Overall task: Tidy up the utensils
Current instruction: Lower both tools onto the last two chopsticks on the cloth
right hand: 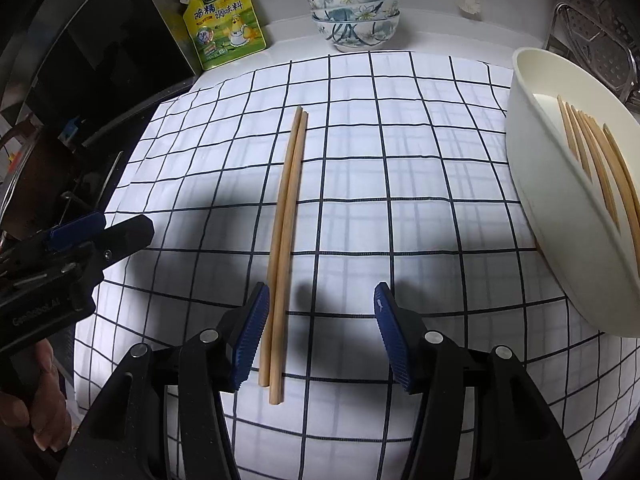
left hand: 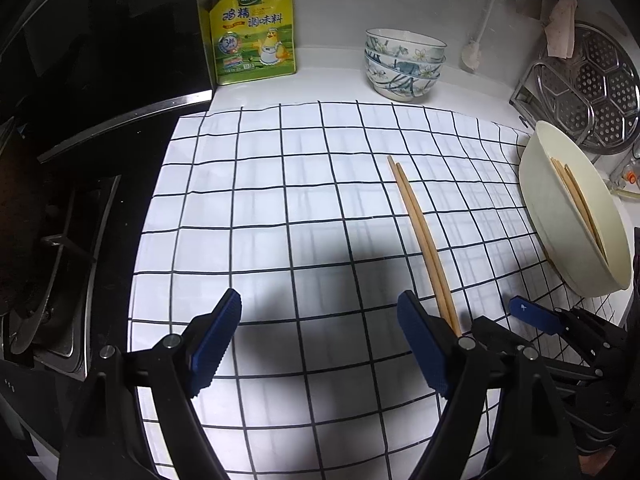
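Two wooden chopsticks [right hand: 285,240] lie side by side on the checked cloth [right hand: 400,200]. My right gripper [right hand: 322,294] is open low over their near ends, which sit just beside its left pad [right hand: 250,336]; the right pad stands well apart. My left gripper [left hand: 319,300] is open over bare cloth, with the same pair of chopsticks [left hand: 420,236] just outside its right finger [left hand: 420,344]. A cream basin [right hand: 532,184] at the right, tilted up on one side, holds several more chopsticks [right hand: 596,168].
Three stacked floral bowls [left hand: 404,64] and a yellow seasoning pouch [left hand: 254,28] stand at the back wall. A black gas stove [left hand: 68,220] borders the cloth on the left. A perforated steel steamer plate [left hand: 596,80] leans in a rack behind the basin [left hand: 560,216]. A hand [right hand: 40,396] holds the left gripper.
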`<action>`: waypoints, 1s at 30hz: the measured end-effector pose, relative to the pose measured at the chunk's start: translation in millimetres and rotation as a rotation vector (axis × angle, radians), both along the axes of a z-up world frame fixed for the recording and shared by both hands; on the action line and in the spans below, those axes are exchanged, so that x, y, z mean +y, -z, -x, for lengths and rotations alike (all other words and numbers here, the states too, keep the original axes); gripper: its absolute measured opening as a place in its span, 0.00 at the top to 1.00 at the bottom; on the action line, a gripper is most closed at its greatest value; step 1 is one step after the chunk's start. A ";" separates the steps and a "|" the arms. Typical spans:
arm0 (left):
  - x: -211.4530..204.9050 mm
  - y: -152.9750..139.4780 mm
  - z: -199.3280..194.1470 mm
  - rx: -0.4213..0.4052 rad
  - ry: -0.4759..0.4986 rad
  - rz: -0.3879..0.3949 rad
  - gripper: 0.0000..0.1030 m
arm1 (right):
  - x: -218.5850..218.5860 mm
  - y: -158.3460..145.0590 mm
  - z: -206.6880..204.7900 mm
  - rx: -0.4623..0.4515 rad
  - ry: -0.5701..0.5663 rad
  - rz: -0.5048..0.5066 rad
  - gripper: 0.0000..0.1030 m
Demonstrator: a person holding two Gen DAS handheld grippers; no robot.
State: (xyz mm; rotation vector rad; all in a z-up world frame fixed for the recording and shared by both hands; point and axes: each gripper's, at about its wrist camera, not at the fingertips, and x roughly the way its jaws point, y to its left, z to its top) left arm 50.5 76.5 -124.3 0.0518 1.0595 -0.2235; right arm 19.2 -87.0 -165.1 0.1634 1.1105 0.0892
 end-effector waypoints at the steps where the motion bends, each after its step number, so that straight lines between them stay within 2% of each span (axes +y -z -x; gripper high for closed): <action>1: -0.8 1.5 -0.3 0.002 0.002 -0.001 0.23 | 0.7 1.2 -0.3 0.000 -0.003 0.003 0.49; 10: -1.0 13.9 -2.4 0.034 -0.006 -0.001 0.23 | 12.7 14.3 -5.9 0.005 -0.031 0.061 0.49; 17: 0.6 17.6 -2.1 0.041 -0.015 -0.001 0.23 | 23.2 14.4 -3.2 -0.025 -0.070 0.103 0.50; 21: -0.4 17.9 -2.5 0.042 -0.014 0.000 0.23 | 24.1 13.5 -1.3 -0.029 -0.084 0.104 0.55; 30: -6.6 19.0 -1.8 0.043 -0.004 0.001 0.23 | 18.8 14.2 1.5 -0.017 -0.078 0.087 0.56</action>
